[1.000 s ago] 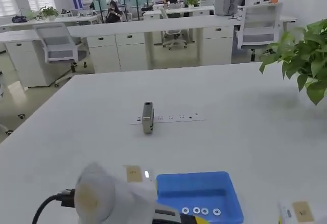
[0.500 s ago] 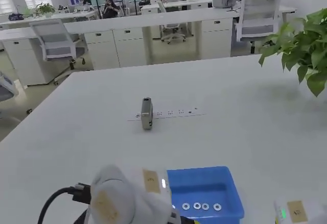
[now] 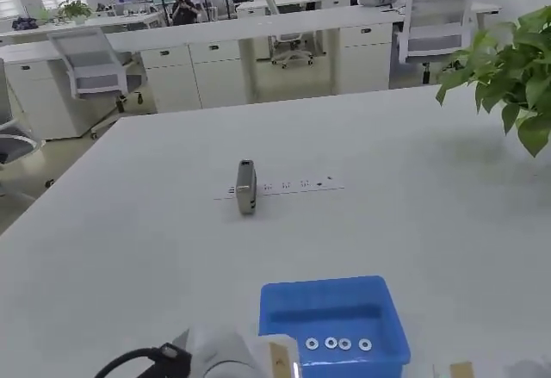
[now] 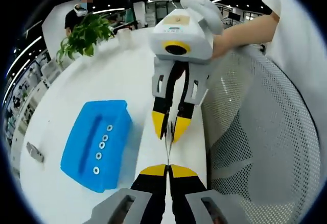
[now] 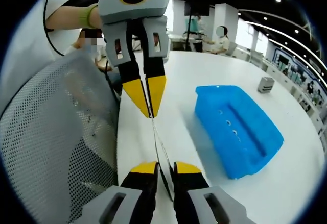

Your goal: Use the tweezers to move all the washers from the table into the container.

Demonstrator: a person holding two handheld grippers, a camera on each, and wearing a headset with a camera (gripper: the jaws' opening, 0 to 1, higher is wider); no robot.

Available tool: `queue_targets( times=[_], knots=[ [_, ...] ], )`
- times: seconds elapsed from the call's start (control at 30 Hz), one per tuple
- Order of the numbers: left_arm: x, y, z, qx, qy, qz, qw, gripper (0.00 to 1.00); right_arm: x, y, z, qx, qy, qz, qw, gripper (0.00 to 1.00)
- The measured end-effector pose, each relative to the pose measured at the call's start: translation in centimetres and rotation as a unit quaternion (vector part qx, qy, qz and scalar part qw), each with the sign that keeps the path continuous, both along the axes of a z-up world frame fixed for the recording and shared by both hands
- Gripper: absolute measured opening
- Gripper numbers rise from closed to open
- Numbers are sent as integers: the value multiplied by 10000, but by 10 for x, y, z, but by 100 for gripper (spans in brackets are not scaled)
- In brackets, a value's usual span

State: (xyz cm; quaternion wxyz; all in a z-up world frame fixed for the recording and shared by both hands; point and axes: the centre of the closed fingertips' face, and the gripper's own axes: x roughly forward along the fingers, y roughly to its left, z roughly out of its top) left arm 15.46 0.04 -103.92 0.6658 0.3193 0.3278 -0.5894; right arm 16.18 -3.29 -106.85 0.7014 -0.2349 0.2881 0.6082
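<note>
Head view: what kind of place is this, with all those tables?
Probably an open-plan office: rows of long white desks, a swivel chair pulled up to them, and people at the far desks.

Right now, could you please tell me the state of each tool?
Left tool: shut on the thin metal tweezers.
Right tool: shut on the same tweezers.

Left gripper [image 4: 167, 169] and right gripper [image 4: 170, 131] face tip to tip, with the tweezers [image 4: 167, 151] between both pairs of jaws. Container [image 4: 79, 155] sits on the table [image 4: 117, 76], left of the left jaws and right of the right jaws. Washers [image 4: 102, 145] lie in a row inside it. Chair [image 4: 255, 147] is on the opposite side.
</note>
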Motion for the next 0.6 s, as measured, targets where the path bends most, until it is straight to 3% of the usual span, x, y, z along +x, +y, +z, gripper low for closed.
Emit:
queue_targets(
  times=[0.07,0.13,0.3,0.33,0.4,0.47,0.6],
  knots=[
    [-2,3,-5,52,91,20,9999,0,-3,-3,-2,34,339,-191,9992,10],
    [0,5,-9,113,84,51,9999,0,1,-8,-1,-4,259,-240,9994,11],
    [2,14,-20,410,130,111,9990,0,0,-30,11,62,384,-613,9974,23],
    [2,15,-22,448,151,125,9988,0,1,-36,13,19,346,-692,9970,24],
    [1,18,-27,574,234,155,9980,0,6,-54,25,10,28,-900,9959,25],
    [1,19,-31,671,236,164,9973,0,6,-68,32,-3,-28,-1059,9944,27],
    [1,19,-36,859,197,146,9960,0,12,-106,51,7,-439,-1579,9865,30]
  ],
)
